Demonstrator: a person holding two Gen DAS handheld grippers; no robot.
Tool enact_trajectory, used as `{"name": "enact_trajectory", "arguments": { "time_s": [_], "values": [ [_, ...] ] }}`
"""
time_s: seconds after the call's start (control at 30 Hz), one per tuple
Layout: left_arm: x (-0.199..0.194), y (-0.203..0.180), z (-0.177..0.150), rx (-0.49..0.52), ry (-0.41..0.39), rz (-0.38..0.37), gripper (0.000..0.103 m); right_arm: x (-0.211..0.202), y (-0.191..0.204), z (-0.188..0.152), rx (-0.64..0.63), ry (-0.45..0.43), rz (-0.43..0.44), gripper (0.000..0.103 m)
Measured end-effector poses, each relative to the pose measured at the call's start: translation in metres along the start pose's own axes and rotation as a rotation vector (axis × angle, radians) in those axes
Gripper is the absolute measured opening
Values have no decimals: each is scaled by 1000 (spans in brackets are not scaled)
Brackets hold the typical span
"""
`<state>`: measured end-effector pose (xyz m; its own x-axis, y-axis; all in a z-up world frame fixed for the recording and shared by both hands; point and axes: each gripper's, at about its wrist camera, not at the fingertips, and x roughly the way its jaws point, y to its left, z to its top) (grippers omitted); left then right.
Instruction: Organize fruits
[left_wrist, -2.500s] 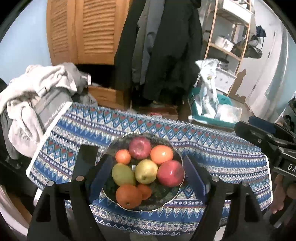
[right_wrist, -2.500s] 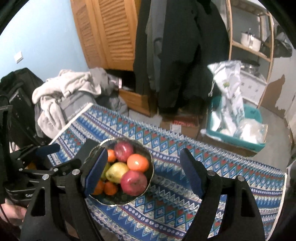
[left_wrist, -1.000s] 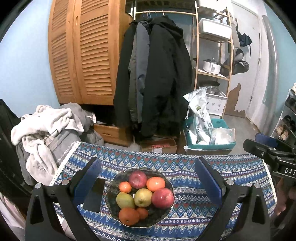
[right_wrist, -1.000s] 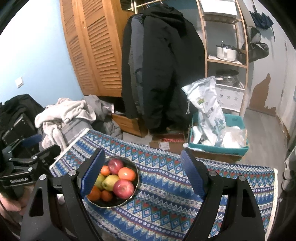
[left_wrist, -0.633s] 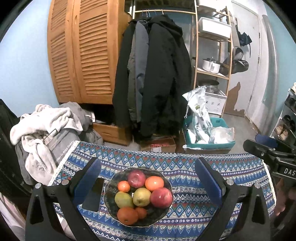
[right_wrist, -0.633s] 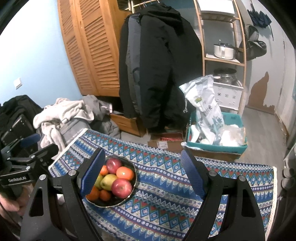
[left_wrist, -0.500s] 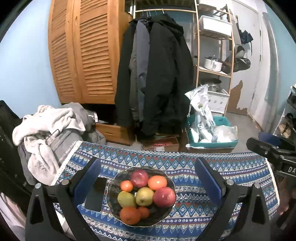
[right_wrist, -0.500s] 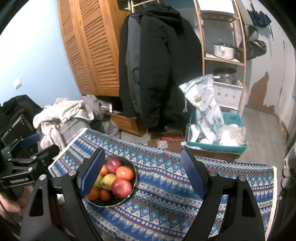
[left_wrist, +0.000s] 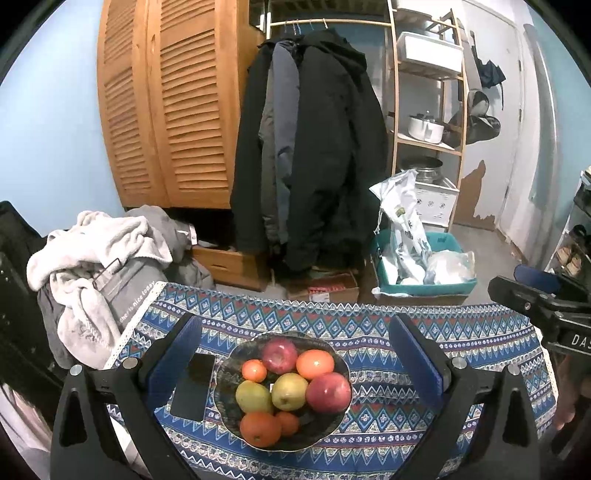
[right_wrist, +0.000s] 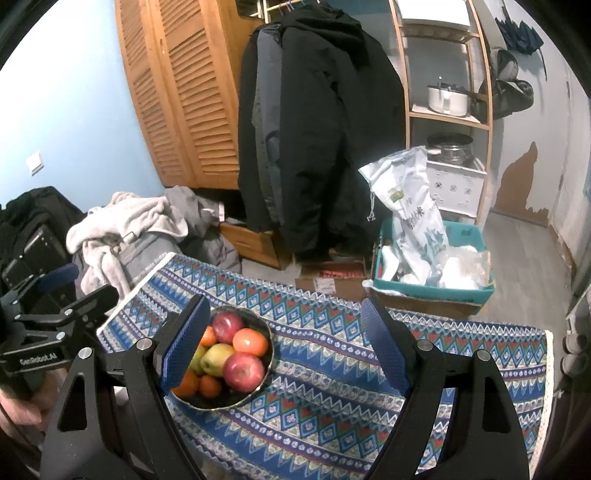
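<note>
- All the fruit sits in the bowl (left_wrist: 225, 373) on the cloth (left_wrist: 461, 369): two red apples (left_wrist: 328, 392), two yellow-green pears (left_wrist: 289, 391), and four oranges (left_wrist: 260, 429) of mixed size.
- No fruit lies loose on the cloth in either view.
- Left gripper (left_wrist: 291, 354) is held above and behind the bowl, jaws spread wide, nothing between them.
- Right gripper (right_wrist: 284, 343) is off to the bowl's right, jaws also wide apart and empty; its left pad hides part of the bowl's near side.
- A dark phone (left_wrist: 194, 386) lies flat just left of the bowl, under the left gripper's left finger.
- Step in hand: hard to call. A full bowl with both tongs empty and clear of it fits fruit gathered and tidied, and equally fits a bowl waiting to be sorted out onto the cloth.
- So I bid no pick. Any move from here would call for a descent, since neither gripper is down at fruit level.
- Judgement: the fruit is packed tight and round, so a grab at one could nudge its neighbours; top pieces like the right apple look easiest to reach.
</note>
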<state>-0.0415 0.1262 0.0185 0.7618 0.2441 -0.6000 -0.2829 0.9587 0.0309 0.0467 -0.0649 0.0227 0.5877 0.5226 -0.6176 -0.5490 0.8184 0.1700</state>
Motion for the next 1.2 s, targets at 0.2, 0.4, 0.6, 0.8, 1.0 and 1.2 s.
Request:
{"name": "enact_trajectory", "arguments": {
  "time_s": [0.2,0.4,0.6,0.8,1.0,1.2],
  "values": [
    [-1,-1,-1,1,-2,-1,102,1,1,1,-3,2,0,83],
    [-1,-4,-2,9,-15,1,102,2,1,0,-7,7,0,83],
    [-1,-4,-1,12,-15,4,102,2,2,-1,-9,9,1,83],
    [1,-5,-2,13,-3,2,102,2,2,-1,-9,10,0,83],
    [0,-4,-2,6,4,-5,102,2,2,-1,-8,9,0,83],
    [0,-4,-1,4,14,-16,102,2,2,-1,-10,10,0,83]
  ]
}}
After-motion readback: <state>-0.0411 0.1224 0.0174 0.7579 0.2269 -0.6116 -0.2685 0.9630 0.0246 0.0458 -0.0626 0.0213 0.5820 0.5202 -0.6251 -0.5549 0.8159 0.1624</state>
